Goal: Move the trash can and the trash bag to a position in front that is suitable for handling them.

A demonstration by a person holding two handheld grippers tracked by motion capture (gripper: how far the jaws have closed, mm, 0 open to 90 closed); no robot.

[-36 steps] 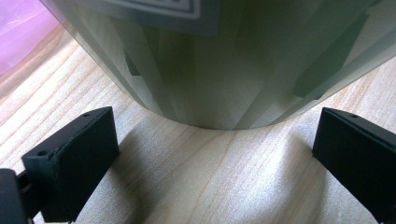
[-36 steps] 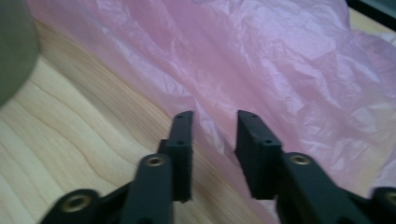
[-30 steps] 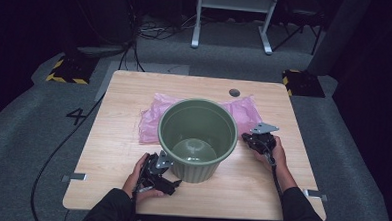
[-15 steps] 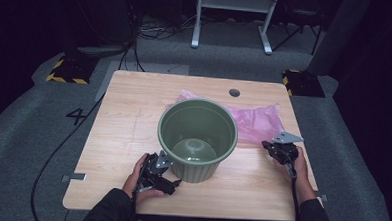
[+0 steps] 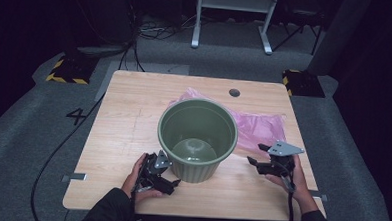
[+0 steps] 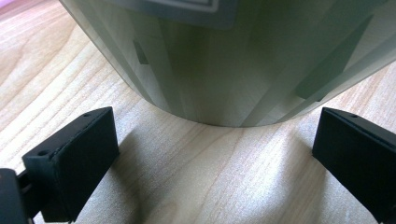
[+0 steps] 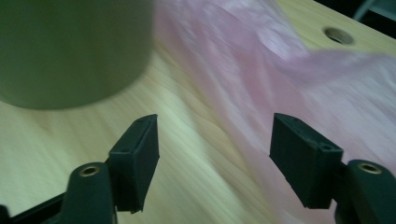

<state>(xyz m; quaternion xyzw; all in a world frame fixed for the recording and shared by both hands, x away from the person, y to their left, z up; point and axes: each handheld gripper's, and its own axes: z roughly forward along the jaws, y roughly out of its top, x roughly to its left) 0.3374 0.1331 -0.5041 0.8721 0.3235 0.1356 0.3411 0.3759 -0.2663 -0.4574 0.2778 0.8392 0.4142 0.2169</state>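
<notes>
A green plastic bin stands upright and empty in the middle of the wooden table. A pink plastic bag lies flat behind it and out to its right. My left gripper rests on the table at the bin's near left base, open; in the left gripper view its jaws stand wide on either side of the bin without touching it. My right gripper hovers right of the bin at the bag's near edge. Its jaws have just been opening; the bag lies below them, ungripped.
A round cable hole sits near the table's far edge. Grey carpet surrounds the table, with a metal stand's legs behind it and cables on the floor at the far left.
The right gripper drew the pink bag out from behind the bin toward the right, then opened and let it go. The left gripper stayed at the bin's base.
</notes>
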